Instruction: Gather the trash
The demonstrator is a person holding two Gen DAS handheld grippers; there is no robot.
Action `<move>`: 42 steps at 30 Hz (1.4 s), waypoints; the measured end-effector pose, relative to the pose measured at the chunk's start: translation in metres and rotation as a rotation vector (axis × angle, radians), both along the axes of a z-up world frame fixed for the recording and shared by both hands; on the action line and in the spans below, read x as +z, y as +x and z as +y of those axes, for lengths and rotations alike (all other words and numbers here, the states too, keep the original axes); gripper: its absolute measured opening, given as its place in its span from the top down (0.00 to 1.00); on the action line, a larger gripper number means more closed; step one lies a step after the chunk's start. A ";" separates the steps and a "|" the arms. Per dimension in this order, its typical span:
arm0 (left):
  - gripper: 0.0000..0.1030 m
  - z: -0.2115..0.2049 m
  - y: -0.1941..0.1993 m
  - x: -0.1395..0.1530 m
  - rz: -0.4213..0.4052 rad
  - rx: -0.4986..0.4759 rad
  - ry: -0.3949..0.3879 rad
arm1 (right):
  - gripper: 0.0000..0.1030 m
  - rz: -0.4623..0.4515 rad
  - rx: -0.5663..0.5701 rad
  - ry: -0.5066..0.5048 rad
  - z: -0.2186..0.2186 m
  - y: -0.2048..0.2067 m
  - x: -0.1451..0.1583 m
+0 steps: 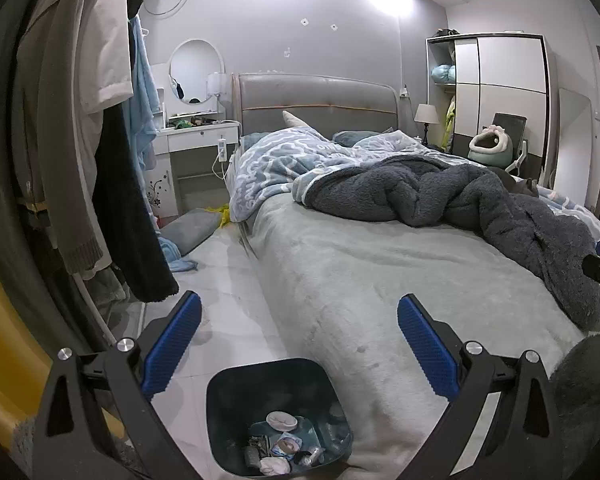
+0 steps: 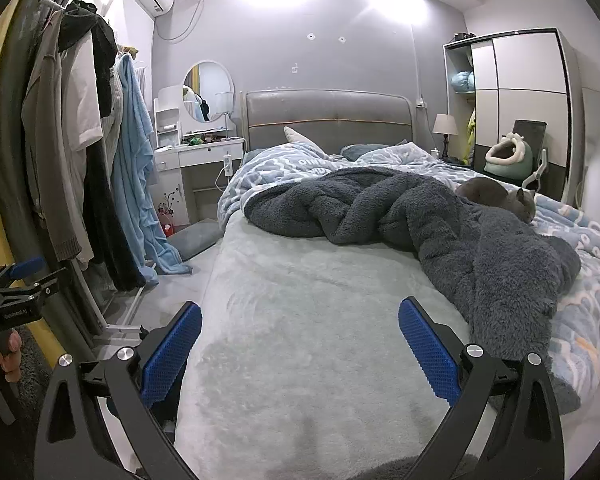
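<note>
In the left wrist view, the left gripper (image 1: 299, 322) is spread wide with nothing between its blue pads. It hangs over the floor beside the bed (image 1: 340, 272). Just below it stands a dark bin (image 1: 220, 420), set against the side of the bed, with crumpled wrappers and tissues (image 1: 282, 446) lying at its bottom. A dark grey fleece blanket (image 1: 440, 196) is bunched across the bed. Clothes (image 1: 100, 120) hang on a rack at the left.

In the right wrist view, the right gripper (image 2: 300, 322) is likewise released and empty, held above the pale bedspread (image 2: 308, 320). A grey cat (image 2: 496, 196) lies on the far side of the bed, touching the fleece blanket. At the left edge a hand (image 2: 0, 356) grips the handle of the left gripper. A white dresser with a round mirror (image 2: 208, 90) stands by the headboard.
</note>
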State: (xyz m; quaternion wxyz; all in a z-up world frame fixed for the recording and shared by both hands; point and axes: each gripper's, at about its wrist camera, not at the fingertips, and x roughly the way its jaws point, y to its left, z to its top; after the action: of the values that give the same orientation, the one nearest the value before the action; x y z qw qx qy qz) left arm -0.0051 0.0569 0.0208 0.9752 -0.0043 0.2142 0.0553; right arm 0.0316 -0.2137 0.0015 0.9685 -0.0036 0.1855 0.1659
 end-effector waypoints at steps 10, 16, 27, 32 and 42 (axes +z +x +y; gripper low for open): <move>0.03 0.003 0.001 0.000 0.002 0.003 -0.005 | 0.03 0.000 0.001 -0.011 0.006 -0.005 0.001; 0.03 0.004 0.001 0.001 0.003 0.003 -0.005 | 0.03 0.000 0.001 -0.011 0.007 -0.005 0.002; 0.03 0.005 0.001 0.001 0.002 0.003 -0.005 | 0.03 0.001 0.002 -0.018 0.009 -0.007 0.000; 0.03 0.005 0.001 0.001 0.003 0.003 -0.006 | 0.03 0.001 0.002 -0.017 0.009 -0.007 0.000; 0.03 0.006 0.001 0.001 0.003 0.003 -0.007 | 0.03 0.002 0.001 -0.019 0.009 -0.007 0.001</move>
State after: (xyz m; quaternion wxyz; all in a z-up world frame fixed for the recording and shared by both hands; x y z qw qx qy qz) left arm -0.0038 0.0629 0.0220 0.9748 -0.0081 0.2158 0.0561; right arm 0.0249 -0.2045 0.0020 0.9682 -0.0126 0.1878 0.1649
